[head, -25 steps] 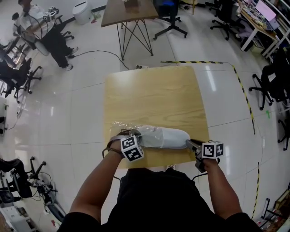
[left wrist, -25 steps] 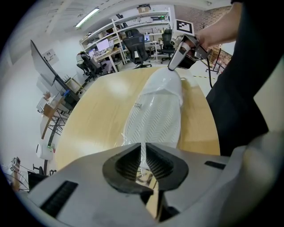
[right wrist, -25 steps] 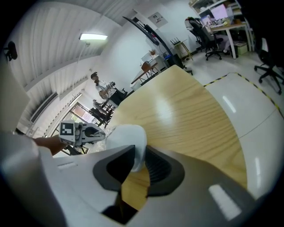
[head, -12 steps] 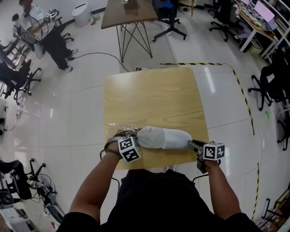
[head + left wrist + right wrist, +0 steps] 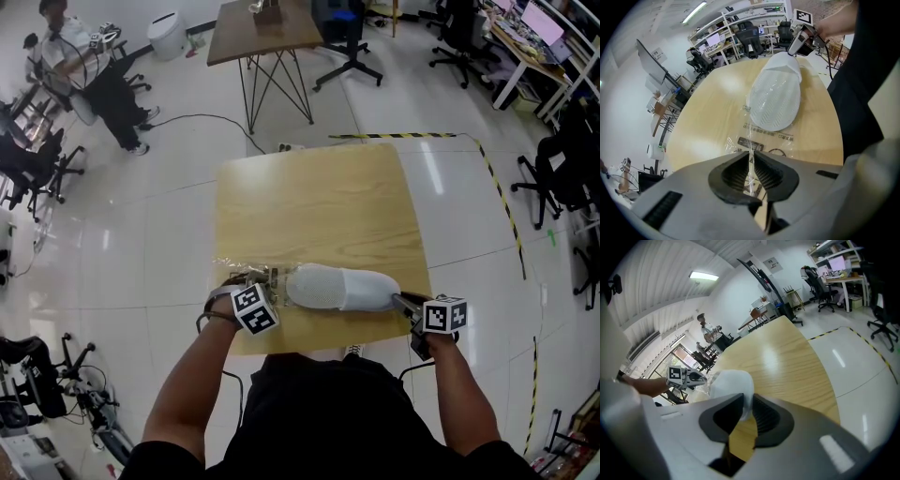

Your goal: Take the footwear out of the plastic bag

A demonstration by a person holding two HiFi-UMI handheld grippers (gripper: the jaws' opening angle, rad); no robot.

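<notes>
A white slipper point(image 5: 342, 288) lies along the near edge of the wooden table point(image 5: 319, 197). In the left gripper view the slipper point(image 5: 776, 96) shows its ribbed sole. The clear printed plastic bag point(image 5: 246, 270) lies crumpled just left of it, off most of the slipper. My left gripper point(image 5: 266, 281) is shut on the bag's edge point(image 5: 751, 161), pointing steeply down. My right gripper point(image 5: 396, 299) holds the slipper's right end point(image 5: 744, 404); its jaws have just been closing with that end between them. Each gripper shows in the other's view: left gripper point(image 5: 683, 376), right gripper point(image 5: 791, 49).
The slipper lies close to the table's near edge, against my body. Beyond the table stand a second table point(image 5: 267, 28), office chairs point(image 5: 572, 159), a seated person point(image 5: 89, 66) and yellow-black floor tape point(image 5: 497, 178).
My left gripper has moved left with the bag's edge, and the plastic has slid off the slipper, which now lies mostly bare. The right gripper has stayed at the slipper's right end.
</notes>
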